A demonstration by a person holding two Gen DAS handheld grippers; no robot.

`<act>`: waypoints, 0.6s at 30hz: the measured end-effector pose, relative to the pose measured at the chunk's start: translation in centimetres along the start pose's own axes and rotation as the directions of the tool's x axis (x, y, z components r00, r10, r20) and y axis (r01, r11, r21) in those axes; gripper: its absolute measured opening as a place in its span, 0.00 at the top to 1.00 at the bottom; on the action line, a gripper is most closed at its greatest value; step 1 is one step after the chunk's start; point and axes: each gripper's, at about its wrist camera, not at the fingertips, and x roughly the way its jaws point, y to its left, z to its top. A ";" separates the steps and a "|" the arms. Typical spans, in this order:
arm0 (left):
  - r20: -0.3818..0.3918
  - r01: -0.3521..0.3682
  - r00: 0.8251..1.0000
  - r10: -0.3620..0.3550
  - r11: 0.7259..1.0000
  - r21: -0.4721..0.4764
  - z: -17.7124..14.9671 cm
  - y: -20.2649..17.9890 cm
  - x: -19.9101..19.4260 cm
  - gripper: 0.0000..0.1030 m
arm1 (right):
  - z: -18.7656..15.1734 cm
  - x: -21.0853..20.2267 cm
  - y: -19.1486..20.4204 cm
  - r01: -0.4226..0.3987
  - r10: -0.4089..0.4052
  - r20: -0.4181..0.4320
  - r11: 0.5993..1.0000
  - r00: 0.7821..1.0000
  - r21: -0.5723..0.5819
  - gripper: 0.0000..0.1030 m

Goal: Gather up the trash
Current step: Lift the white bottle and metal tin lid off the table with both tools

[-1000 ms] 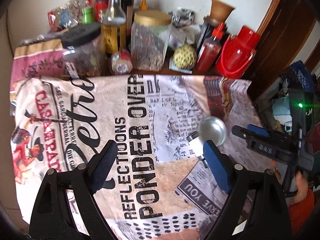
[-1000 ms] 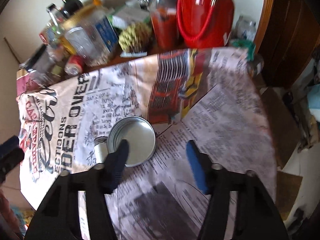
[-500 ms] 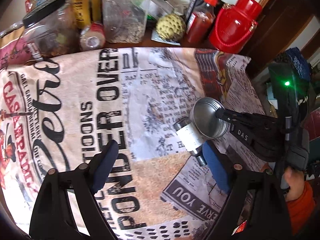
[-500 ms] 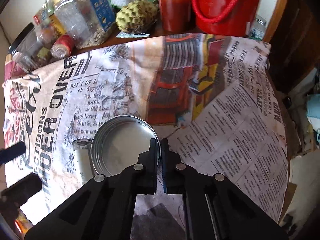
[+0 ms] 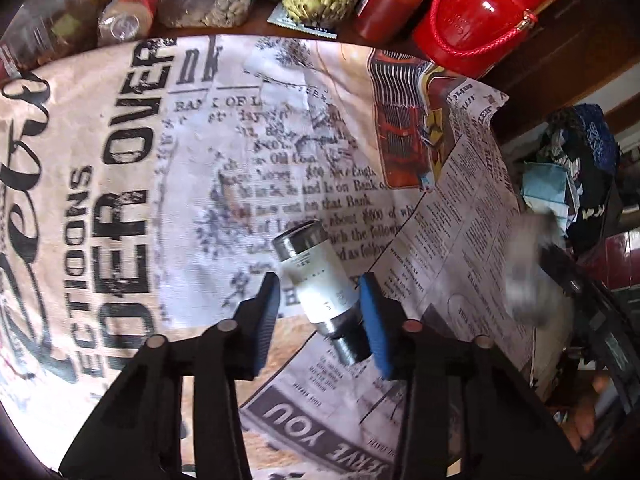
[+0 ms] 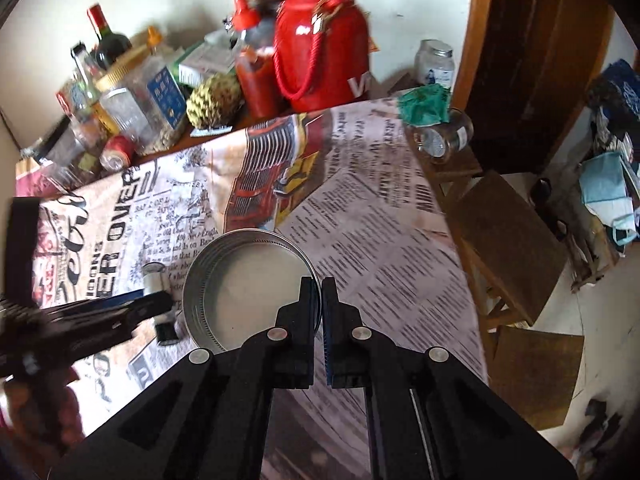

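Two pieces of trash are in hand at once. The right gripper is clenched on the near rim of a round silver metal lid, lifting it clear of the newspaper-print tablecloth. The left gripper straddles a small white-labelled cylindrical bottle lying on the cloth, jaws released, apparently lined up to pinch its sides.

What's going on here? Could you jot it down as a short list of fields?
surface: table under a newspaper-print cloth
left gripper: open, fingers either side of a small white-labelled bottle lying on the cloth
right gripper: shut on the rim of a round metal lid
back of table: red flask, sauce bottle, jars, a scaly green fruit
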 end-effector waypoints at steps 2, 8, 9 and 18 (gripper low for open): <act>0.026 -0.037 0.999 0.037 0.999 -0.009 0.0 -0.4 0.4 0.71 | -0.2 -0.8 -0.3 -0.006 0.006 0.014 1.000 1.000 0.015 0.97; 0.069 -0.136 0.989 0.133 0.990 0.038 0.3 -1.8 1.1 0.74 | -0.9 -3.3 -1.4 -0.010 0.008 0.057 1.000 0.998 0.027 0.97; 0.071 -0.145 0.987 0.141 0.988 0.046 0.3 -2.0 1.2 0.74 | -0.9 -3.7 -1.6 -0.013 0.011 0.064 1.000 0.998 0.025 0.97; 0.143 -0.143 0.980 0.139 0.989 0.023 -2.3 -3.4 -3.5 0.74 | -1.7 -8.1 -3.6 -0.060 0.064 0.136 0.998 0.989 -0.032 0.97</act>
